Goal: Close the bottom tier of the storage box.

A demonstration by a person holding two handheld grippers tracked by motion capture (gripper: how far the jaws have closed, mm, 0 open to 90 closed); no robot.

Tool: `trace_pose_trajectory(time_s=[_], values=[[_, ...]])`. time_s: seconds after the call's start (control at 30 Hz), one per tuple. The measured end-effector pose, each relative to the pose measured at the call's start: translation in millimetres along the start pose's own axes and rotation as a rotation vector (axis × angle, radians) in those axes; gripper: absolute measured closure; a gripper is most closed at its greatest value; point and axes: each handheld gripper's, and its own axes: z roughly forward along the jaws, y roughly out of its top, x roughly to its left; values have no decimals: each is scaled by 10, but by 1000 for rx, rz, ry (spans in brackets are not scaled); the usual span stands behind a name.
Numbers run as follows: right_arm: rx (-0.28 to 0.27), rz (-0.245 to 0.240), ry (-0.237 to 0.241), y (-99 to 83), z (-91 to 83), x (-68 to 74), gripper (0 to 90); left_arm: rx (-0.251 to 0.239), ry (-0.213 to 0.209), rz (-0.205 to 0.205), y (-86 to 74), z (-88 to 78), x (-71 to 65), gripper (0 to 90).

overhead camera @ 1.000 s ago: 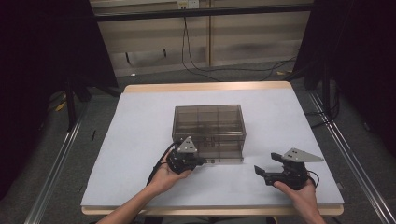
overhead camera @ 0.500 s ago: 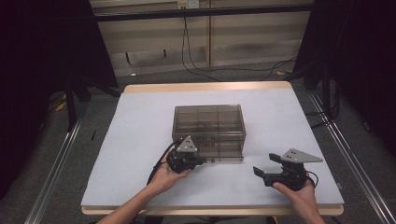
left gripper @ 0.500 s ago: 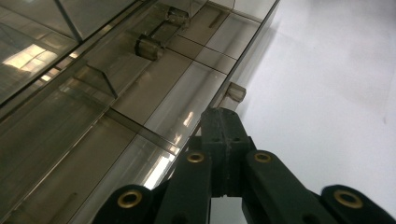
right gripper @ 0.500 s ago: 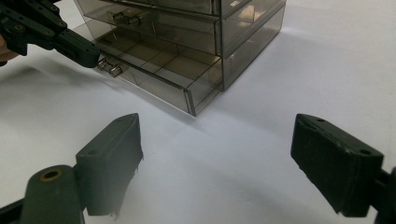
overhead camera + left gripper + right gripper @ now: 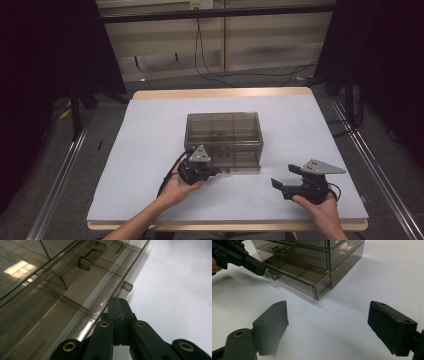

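Plainly we were at the very start of the drawer work: on the left, our left gripper (image 5: 218,171) lay low on the white table (image 5: 145,140), its jaws pressed flat together with nothing between them, the tip just beside the small clear knob (image 5: 272,275) of the bottom drawer (image 5: 297,277). Whether the tip touched that knob we could not tell. In the middle of the table stood the smoky drawer box (image 5: 223,132), and in the right gripper view its bottom drawer stood a little way out from the front while the drawers above sat flush. We judged that it was only part of the way along, with most of its travel left, whichever way it was to go. On the right, our right gripper (image 5: 286,176) rested well apart from the box, jaws spread wide and empty, pointed towards the box's front corner. Against the earlier frames we found next to nothing changed: both hands, the box and the drawer sat where they had been.
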Motion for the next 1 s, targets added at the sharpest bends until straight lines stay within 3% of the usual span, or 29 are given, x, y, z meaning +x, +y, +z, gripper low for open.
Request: trace_pose_trajectory(time_s=[0.27, 0.33, 0.5, 1.0], values=[[-5, 6, -8, -1, -21, -11, 163, -3, 9, -12, 9, -34, 28, 900], [-6, 4, -8, 0, -15, -9, 163, 14, 10, 2, 11, -48, 40, 900], [-9, 12, -8, 2, -12, -9, 164, -5, 14, -15, 2, -20, 38, 900], [-9, 11, -11, -2, -19, -16, 164, 24, 14, 8, 49, 63, 22, 900]])
